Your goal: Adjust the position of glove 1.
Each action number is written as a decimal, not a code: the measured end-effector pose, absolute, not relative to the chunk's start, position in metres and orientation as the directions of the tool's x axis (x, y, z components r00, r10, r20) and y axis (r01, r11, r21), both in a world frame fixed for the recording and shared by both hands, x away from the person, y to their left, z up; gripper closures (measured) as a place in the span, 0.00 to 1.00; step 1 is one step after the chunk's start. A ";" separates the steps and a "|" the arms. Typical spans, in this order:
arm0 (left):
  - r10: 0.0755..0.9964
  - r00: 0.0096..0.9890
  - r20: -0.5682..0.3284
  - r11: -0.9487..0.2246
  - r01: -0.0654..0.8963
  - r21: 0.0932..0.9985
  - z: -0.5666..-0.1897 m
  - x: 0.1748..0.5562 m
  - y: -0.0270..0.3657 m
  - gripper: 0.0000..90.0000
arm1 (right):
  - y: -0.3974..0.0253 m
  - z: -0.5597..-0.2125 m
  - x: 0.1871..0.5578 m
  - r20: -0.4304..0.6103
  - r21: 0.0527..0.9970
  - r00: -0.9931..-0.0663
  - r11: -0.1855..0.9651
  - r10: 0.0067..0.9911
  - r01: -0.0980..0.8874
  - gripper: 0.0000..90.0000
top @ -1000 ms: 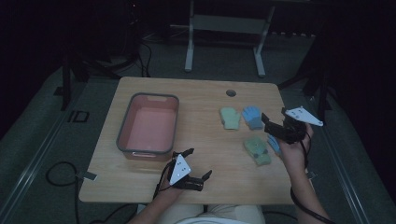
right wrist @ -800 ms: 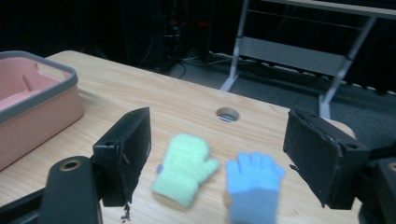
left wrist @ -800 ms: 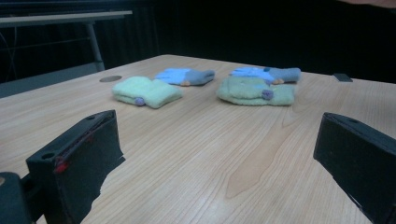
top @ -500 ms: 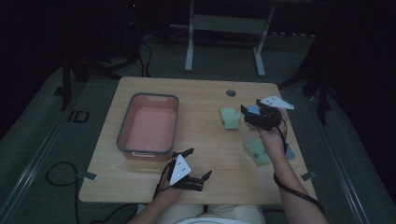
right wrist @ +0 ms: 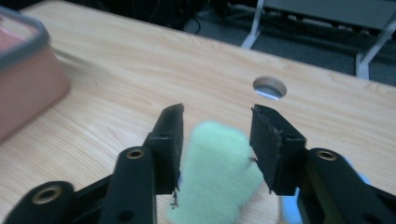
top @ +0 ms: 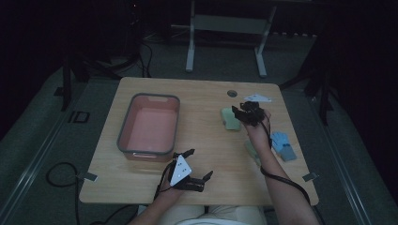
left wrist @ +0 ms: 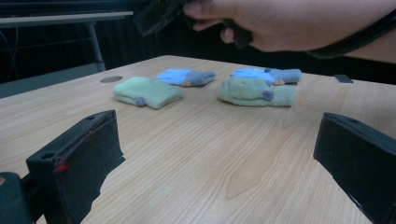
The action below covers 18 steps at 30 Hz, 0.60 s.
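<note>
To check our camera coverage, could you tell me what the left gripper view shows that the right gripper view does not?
The left gripper view alone shows a second green sock, two blue socks, and the person's right hand overhead. The right gripper view alone shows the pink bin and the right gripper, open around a sock. Both show the near green sock and the table's cable hole.

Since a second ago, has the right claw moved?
Yes. The right claw has travelled away from the person and leftward, toward the cable hole, and now hangs open over the far green mitten.
</note>
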<state>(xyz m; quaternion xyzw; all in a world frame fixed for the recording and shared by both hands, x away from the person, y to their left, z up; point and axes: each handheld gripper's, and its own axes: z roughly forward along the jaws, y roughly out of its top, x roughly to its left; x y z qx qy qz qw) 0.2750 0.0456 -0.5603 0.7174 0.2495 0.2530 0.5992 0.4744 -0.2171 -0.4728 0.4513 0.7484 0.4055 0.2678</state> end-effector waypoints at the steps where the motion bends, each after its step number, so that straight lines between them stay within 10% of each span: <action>1: 0.661 0.748 0.062 -0.155 0.056 0.986 -0.560 0.275 0.046 0.01 | -0.217 -0.473 0.474 -0.035 0.849 -0.449 0.264 0.893 0.458 0.66; 18: 0.661 0.748 0.062 -0.156 0.056 0.986 -0.560 0.275 0.046 0.01 | -0.208 -0.532 0.508 0.004 0.736 -0.424 0.284 0.906 0.614 0.72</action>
